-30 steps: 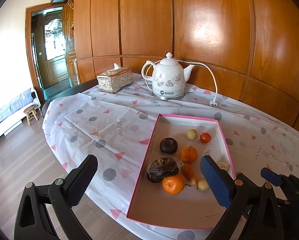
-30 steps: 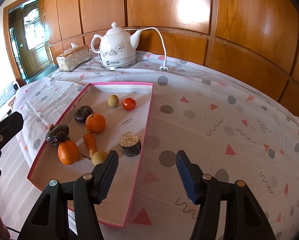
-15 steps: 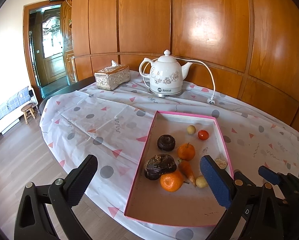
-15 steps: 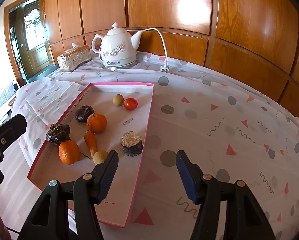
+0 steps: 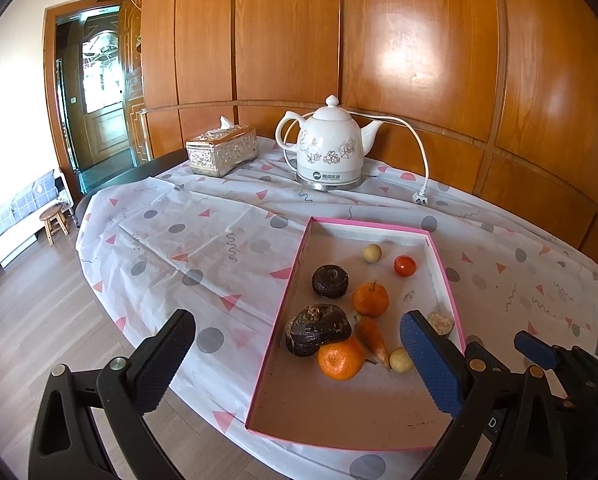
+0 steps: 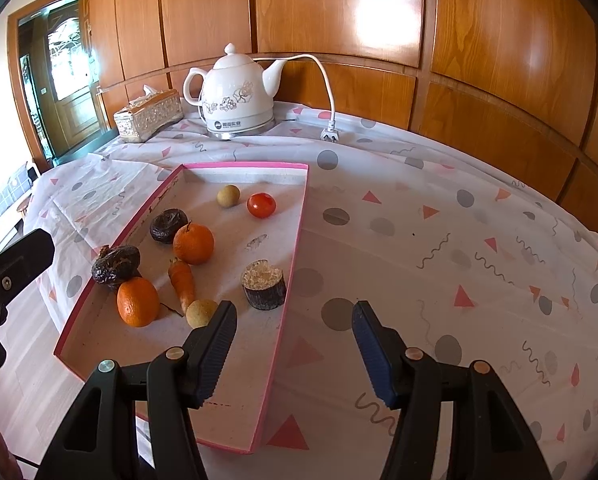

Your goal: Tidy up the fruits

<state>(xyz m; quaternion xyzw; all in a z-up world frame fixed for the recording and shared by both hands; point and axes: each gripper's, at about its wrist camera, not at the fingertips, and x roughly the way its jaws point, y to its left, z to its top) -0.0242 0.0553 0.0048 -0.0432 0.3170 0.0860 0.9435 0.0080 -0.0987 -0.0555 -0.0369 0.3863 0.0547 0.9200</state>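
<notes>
We hold the left claw (image 5: 299, 360) wide apart, nothing between its pads, above the near left edge of the counter (image 5: 171, 240). One finger hangs over the patterned cloth (image 6: 419, 220) and the other over the near right part of the pink-rimmed tray (image 5: 295, 280). Our right claw (image 6: 293, 344) stands spread and empty too, its left finger over the tray's near right corner and its right finger over bare cloth just outside the rim.

Nearest to us in the tray, just ahead of the right claw's left finger, lies a small yellowish ball (image 6: 201, 313). Beside it sit an orange (image 6: 137, 301) and a little carrot (image 6: 182, 284) pointing towards us. A dark wrinkled fruit (image 6: 115, 264) touches the orange on its far side. To the right, against the tray's right rim and ahead of the gap in the right claw, stands a short dark stump with a pale top (image 6: 263, 284).

Farther in we find a second orange (image 6: 193, 243) with a dark round fruit (image 6: 167, 225) next to it. Beyond those, near the far wall of the tray, a pale round fruit (image 6: 228, 196) and a small tomato (image 6: 261, 205) lie side by side.

Past the tray, a white kettle (image 6: 237, 96) stands on its base, its cord (image 6: 323, 80) trailing to a loose plug, with a tissue box (image 6: 147, 116) to its left before the wooden wall.
</notes>
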